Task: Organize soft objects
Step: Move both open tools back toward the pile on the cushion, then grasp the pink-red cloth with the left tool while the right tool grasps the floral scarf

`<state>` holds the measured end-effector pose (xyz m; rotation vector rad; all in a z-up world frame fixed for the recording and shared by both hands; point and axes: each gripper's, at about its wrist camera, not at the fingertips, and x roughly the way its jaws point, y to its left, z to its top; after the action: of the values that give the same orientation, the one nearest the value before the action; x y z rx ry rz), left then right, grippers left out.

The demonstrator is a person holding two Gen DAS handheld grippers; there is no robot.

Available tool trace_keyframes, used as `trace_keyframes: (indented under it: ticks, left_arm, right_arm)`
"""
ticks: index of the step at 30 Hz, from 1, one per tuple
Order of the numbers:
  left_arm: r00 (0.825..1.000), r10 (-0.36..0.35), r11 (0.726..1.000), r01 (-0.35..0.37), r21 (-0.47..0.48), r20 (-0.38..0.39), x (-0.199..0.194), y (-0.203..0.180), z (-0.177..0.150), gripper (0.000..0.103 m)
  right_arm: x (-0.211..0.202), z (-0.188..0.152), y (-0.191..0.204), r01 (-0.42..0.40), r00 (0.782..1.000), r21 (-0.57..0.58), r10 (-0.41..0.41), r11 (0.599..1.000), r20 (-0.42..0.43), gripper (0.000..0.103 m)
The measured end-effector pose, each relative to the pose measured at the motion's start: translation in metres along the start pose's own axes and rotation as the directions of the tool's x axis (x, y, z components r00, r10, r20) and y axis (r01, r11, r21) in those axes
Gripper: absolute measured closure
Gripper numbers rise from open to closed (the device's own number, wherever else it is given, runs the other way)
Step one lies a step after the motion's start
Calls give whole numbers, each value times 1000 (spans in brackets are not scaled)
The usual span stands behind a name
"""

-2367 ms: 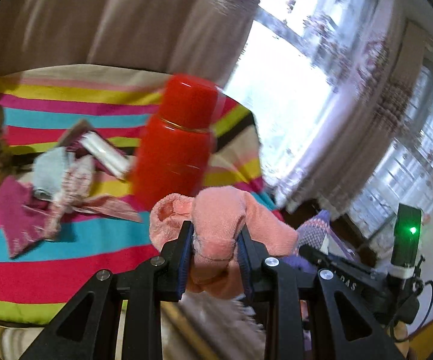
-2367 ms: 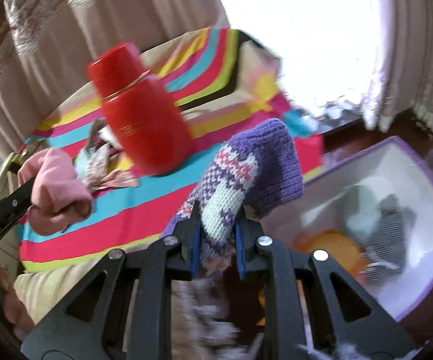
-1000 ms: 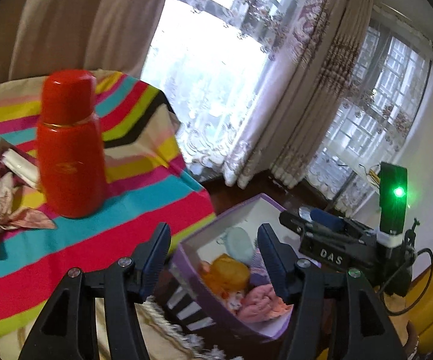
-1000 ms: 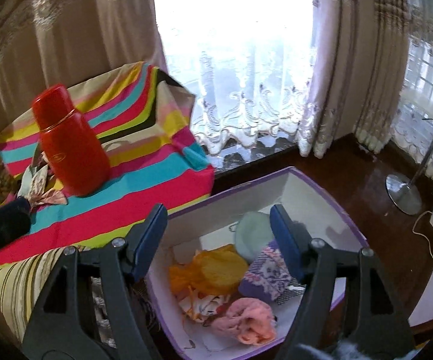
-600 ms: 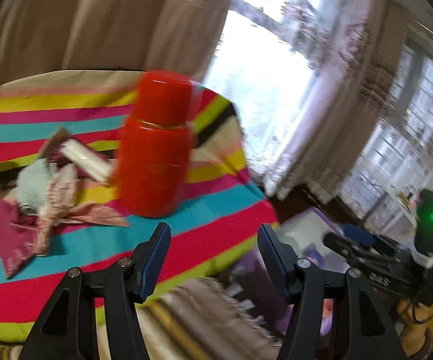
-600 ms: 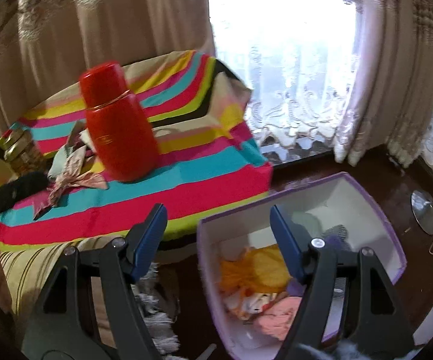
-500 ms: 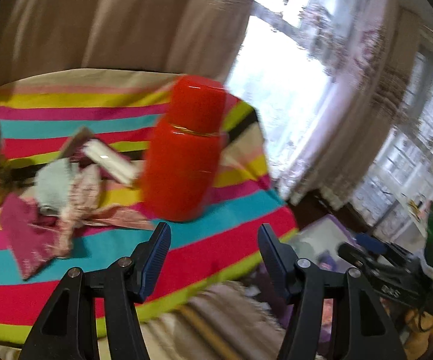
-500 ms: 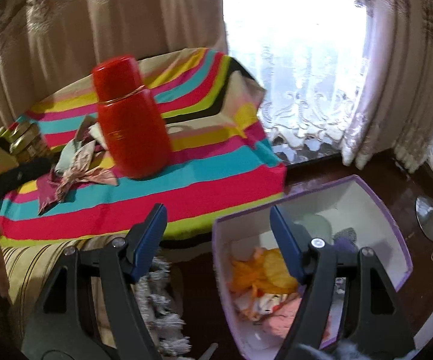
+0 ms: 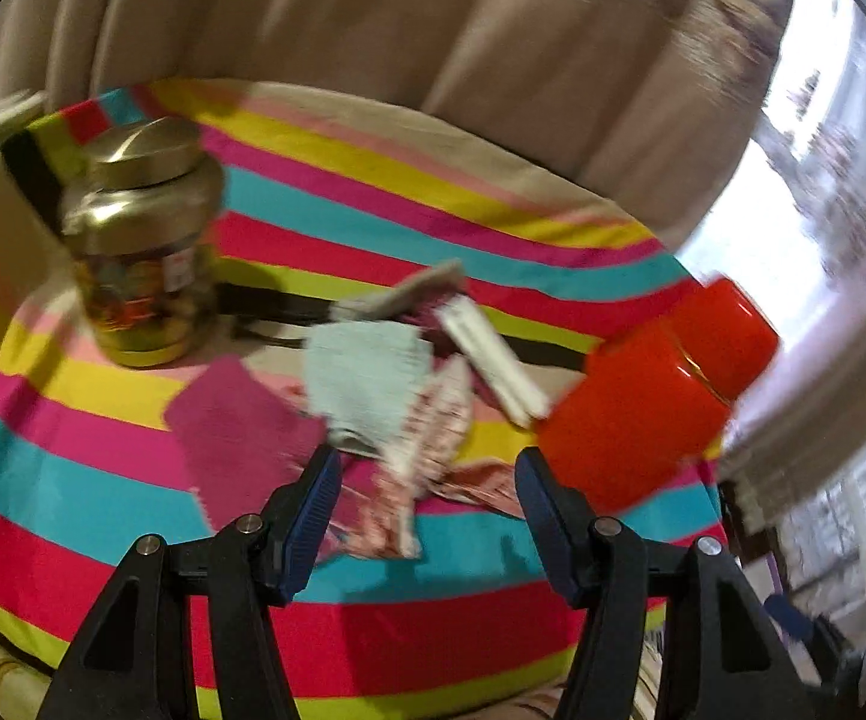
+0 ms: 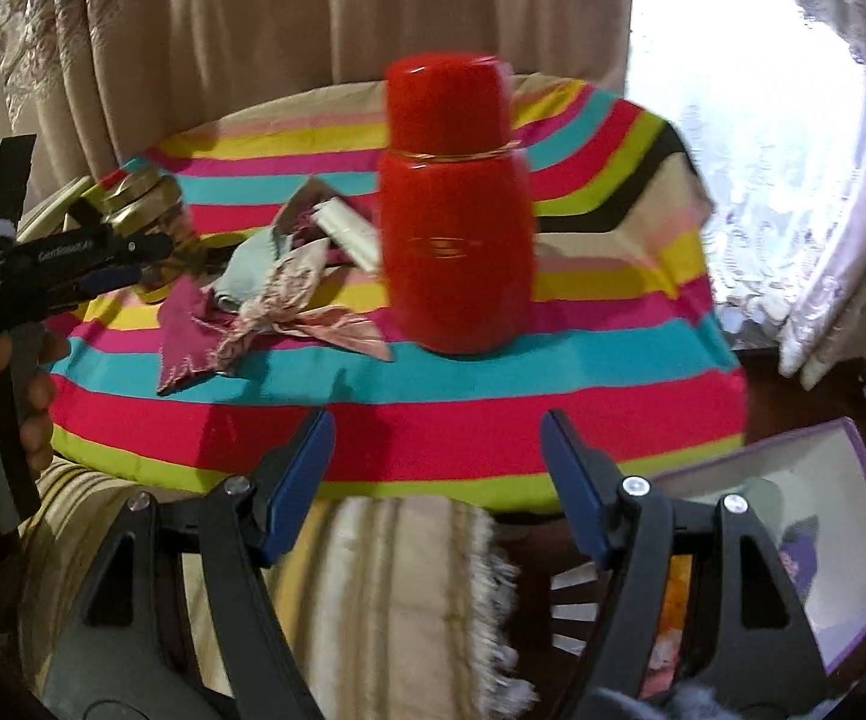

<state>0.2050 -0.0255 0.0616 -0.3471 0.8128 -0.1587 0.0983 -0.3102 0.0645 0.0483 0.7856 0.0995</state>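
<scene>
Both sets of jaws are spread with nothing between them: the left gripper hangs right over the heap of cloths on the striped table, and the right gripper is well short of it. These cloths look light, limp and non-slippery, so pinch a bunched fold, probably the patterned rag. Motion blur smears the heap, and the purple box is cut off at the frame edge.

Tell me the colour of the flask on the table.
Red flask, with a thin gold band; clearest in the right wrist view.
</scene>
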Motion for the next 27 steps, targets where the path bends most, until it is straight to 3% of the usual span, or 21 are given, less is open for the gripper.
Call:
trace_keyframes:
  ticks: [11,27]
  left_arm:
    - [997,55,964,-66,-257,-52,34,79,0,39]
    - [991,69,916,-107,-388,-111,87,130,-7,34]
  right_arm:
    - [51,45,71,-103,995,-61,102,993,-23,29]
    - [150,71,128,-125,986,-110,111,986,-122,29]
